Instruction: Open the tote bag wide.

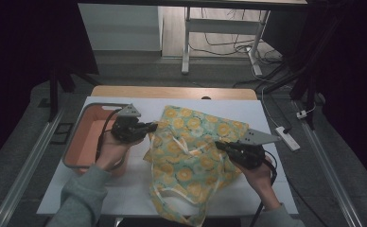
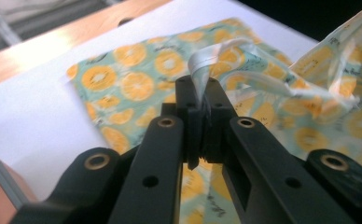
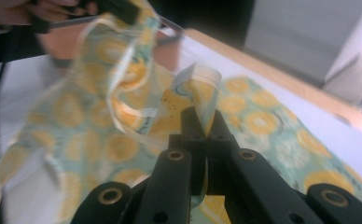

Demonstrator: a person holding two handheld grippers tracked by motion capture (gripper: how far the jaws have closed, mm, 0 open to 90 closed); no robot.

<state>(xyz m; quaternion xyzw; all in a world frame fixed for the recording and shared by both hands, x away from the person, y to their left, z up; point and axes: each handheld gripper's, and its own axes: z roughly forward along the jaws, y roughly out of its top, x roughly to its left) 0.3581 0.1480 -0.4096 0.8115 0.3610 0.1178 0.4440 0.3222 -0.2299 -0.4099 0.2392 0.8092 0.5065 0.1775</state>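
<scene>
The cloth (image 1: 191, 151) with the orange slices on it lies in the middle of the white table (image 1: 266, 118). It is light green with yellow-orange fruit circles all over. Part of it lies flat on the far side, and the near part is bunched up and hangs over the table's near edge. A pale ribbon edge (image 1: 184, 142) runs in loops across it.

My left gripper (image 1: 152, 126) is at the cloth's left edge. In the left gripper view its two black jaws are pressed together, and a strip of the pale ribbon edge (image 2: 202, 60) is pinched between them and sticks up above the tips. The flat part of the cloth (image 2: 132, 84) lies on the table behind it.

My right gripper (image 1: 218, 144) is on the right part of the cloth. In the right gripper view its jaws are also squeezed tight, with a folded bit of the cloth (image 3: 200, 91) held between them and poking up. Far off in that view I see the left hand (image 3: 25, 11), and the cloth near it looks blurry.

To the left of the cloth sits an orange-pink tray (image 1: 84, 137) with a grey rim, just beside my left hand. Beyond the white table I see a wooden edge (image 1: 172, 92), and farther away a grey floor with cables (image 1: 229, 45).
</scene>
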